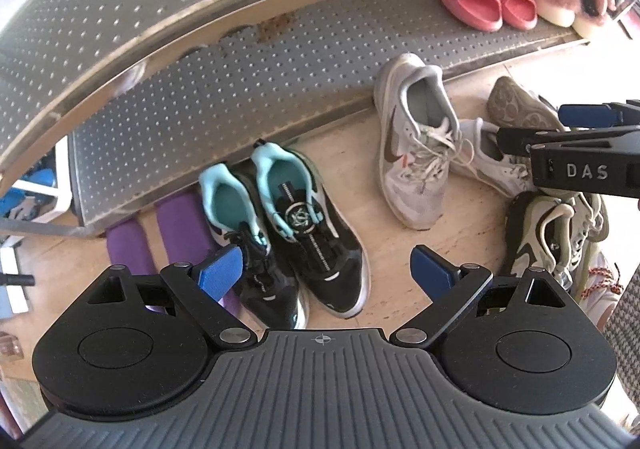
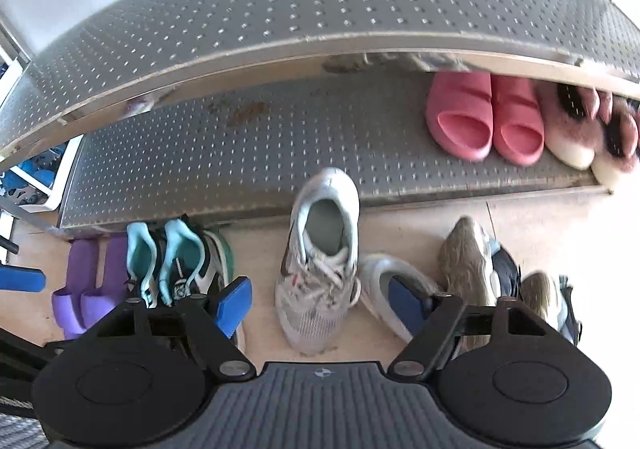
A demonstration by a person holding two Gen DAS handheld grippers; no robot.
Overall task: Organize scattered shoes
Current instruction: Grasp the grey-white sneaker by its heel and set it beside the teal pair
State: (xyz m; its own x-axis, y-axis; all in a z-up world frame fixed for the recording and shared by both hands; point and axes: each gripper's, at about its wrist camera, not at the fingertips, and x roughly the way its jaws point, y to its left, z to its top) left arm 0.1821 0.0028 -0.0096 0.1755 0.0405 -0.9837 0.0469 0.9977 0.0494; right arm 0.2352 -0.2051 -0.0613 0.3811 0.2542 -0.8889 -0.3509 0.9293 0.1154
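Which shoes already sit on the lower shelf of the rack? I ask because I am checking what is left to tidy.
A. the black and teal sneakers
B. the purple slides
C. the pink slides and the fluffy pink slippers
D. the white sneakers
C: the pink slides and the fluffy pink slippers sit side by side at the right end of the lower shelf; all other shoes are on the floor.

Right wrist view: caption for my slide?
Open right gripper above a grey sneaker on the floor, pink slippers shelved behind.

A white sneaker (image 2: 320,261) stands on the floor below the rack's pink slippers (image 2: 486,117) (lower shelf).
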